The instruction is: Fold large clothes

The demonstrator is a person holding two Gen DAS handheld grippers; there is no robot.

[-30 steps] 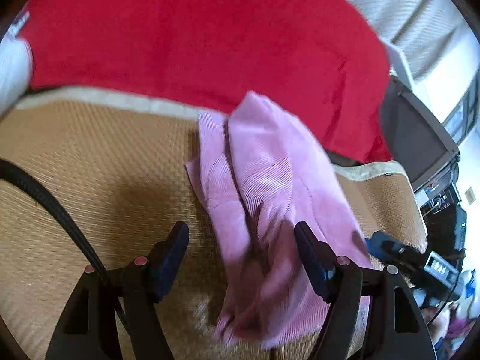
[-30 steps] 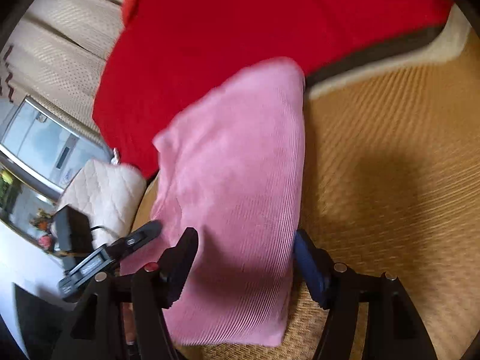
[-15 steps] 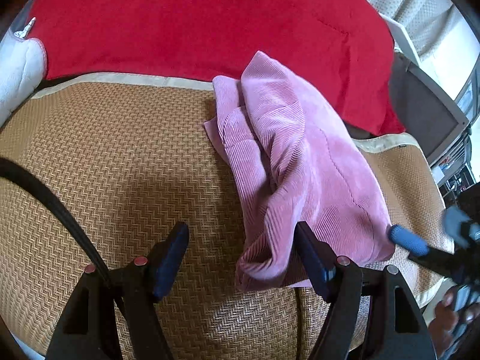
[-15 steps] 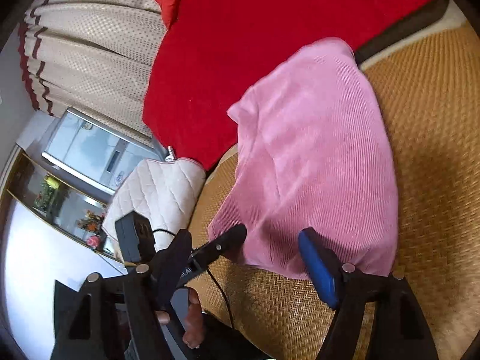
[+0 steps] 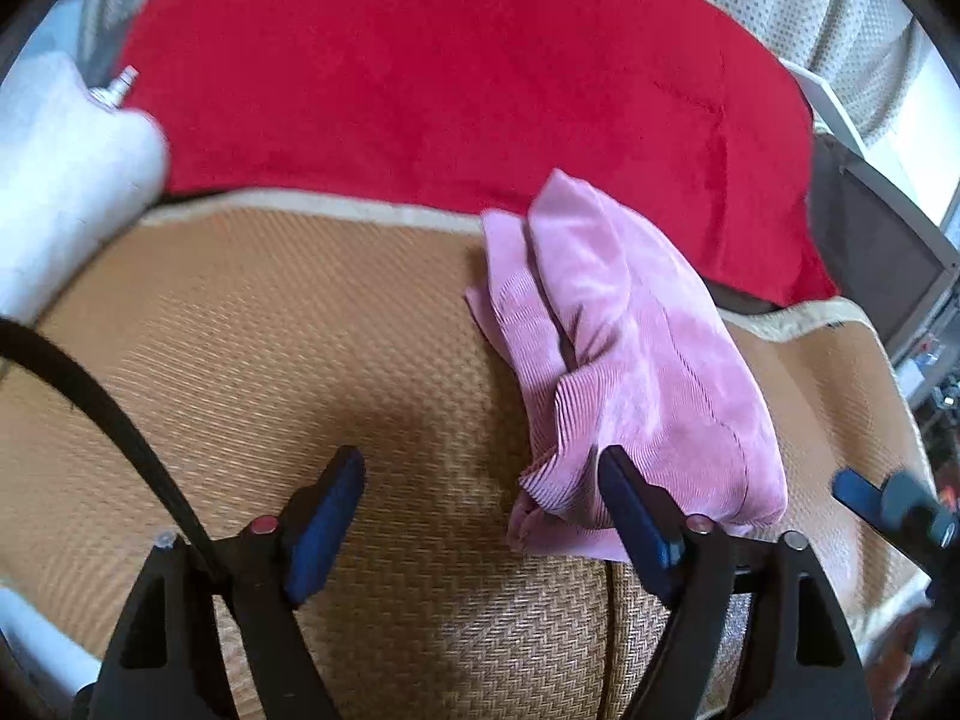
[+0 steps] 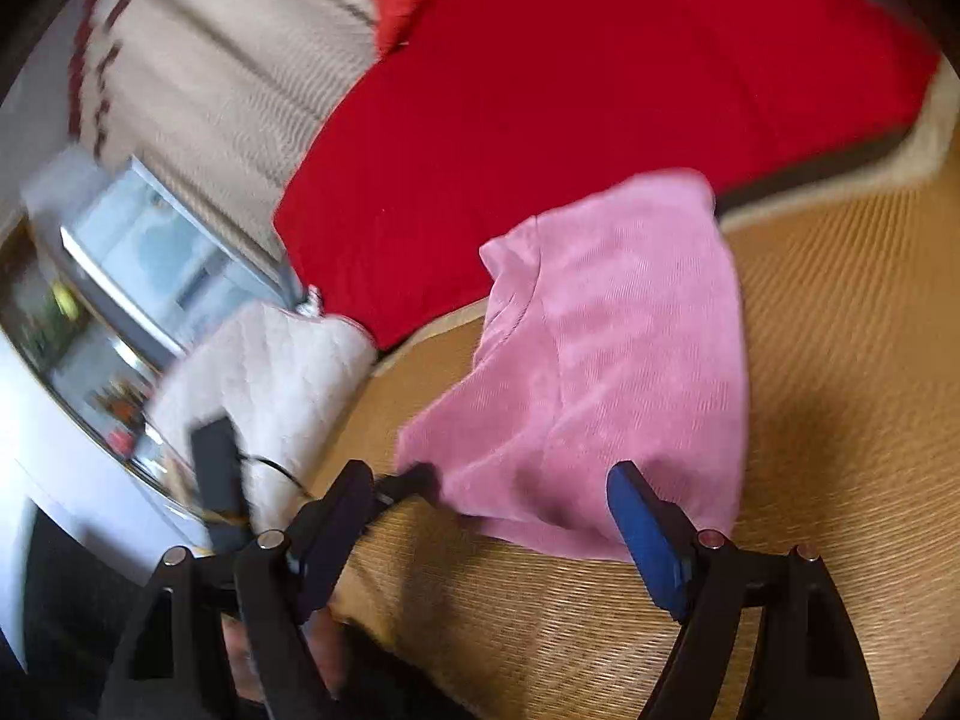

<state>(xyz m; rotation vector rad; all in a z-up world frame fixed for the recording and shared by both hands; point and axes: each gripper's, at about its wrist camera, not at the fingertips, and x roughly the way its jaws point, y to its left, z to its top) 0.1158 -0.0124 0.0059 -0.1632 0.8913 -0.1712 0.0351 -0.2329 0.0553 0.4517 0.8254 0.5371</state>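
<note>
A folded pink corduroy garment (image 5: pixel 624 360) lies on a woven straw mat (image 5: pixel 270 330), its far end against the red blanket. My left gripper (image 5: pixel 480 498) is open and empty, just in front of the garment's near left corner; its right finger (image 5: pixel 630 516) overlaps the garment's near edge. In the right wrist view the same garment (image 6: pixel 612 360) lies ahead on the mat (image 6: pixel 840 360). My right gripper (image 6: pixel 489 510) is open and empty, close to the garment's near edge. The right gripper's tip also shows at the far right of the left wrist view (image 5: pixel 888 510).
A red blanket (image 5: pixel 450 72) covers the back. A white quilted cushion (image 5: pixel 60 180) sits at the left, also in the right wrist view (image 6: pixel 270 372). A black cable (image 5: pixel 108 414) crosses the left. Curtains (image 6: pixel 210 60) and a glass cabinet (image 6: pixel 138 258) stand beyond the mat's edge.
Both grippers have drawn back from the pink garment, which now rests folded on the mat. The left view has shifted left; the right wrist view is blurred from moving.
</note>
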